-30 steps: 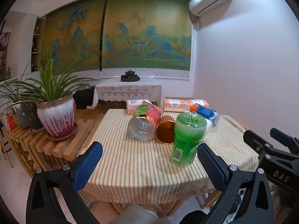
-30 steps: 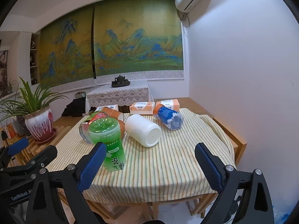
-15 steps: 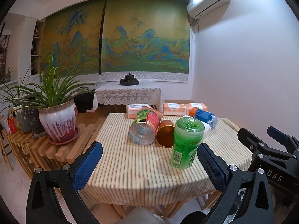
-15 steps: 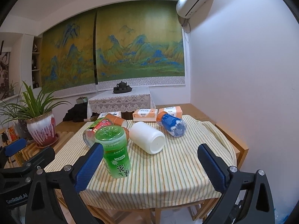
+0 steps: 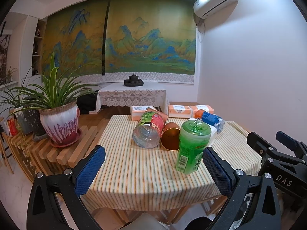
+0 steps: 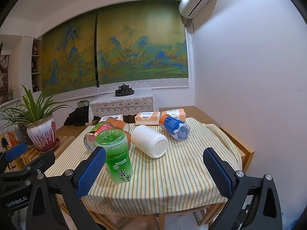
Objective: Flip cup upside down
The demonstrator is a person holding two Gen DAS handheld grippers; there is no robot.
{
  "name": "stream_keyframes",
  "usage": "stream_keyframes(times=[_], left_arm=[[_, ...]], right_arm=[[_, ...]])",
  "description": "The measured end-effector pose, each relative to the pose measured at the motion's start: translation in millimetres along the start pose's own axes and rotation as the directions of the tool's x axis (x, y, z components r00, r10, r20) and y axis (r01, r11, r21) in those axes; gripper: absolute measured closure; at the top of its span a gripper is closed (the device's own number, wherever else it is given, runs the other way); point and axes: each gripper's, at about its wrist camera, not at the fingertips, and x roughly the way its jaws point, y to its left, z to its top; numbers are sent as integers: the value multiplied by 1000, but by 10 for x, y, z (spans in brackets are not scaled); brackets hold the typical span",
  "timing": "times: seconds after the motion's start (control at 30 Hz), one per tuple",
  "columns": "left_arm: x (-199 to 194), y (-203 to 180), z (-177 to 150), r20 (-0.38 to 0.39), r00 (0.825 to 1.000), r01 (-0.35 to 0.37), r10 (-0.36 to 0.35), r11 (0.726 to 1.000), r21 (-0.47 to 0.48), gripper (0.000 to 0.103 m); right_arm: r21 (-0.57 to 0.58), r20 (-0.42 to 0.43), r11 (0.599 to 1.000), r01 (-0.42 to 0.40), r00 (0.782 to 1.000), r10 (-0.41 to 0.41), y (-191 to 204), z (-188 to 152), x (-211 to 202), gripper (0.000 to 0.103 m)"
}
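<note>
While wide-spread, both claws level.

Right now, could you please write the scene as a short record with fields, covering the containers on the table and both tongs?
surface: table with striped cloth
standing: green cup, base up
lying on side: white bottle; blue-label bottle; clear bottle with green-red label; orange cup
behind them: tissue packs
left tongs: open, empty, short of the table
right tongs: open, empty
nearest to tongs: green cup
</note>
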Motion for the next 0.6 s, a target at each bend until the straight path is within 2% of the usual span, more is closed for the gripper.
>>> stream_keyframes(times=[0.6], left_arm=[[19, 8, 8, -4, 1000, -2, 1, 1000, -3, 0]], right_arm=[[2, -6, 1000, -4, 1000, 4, -4, -1, 10, 3]])
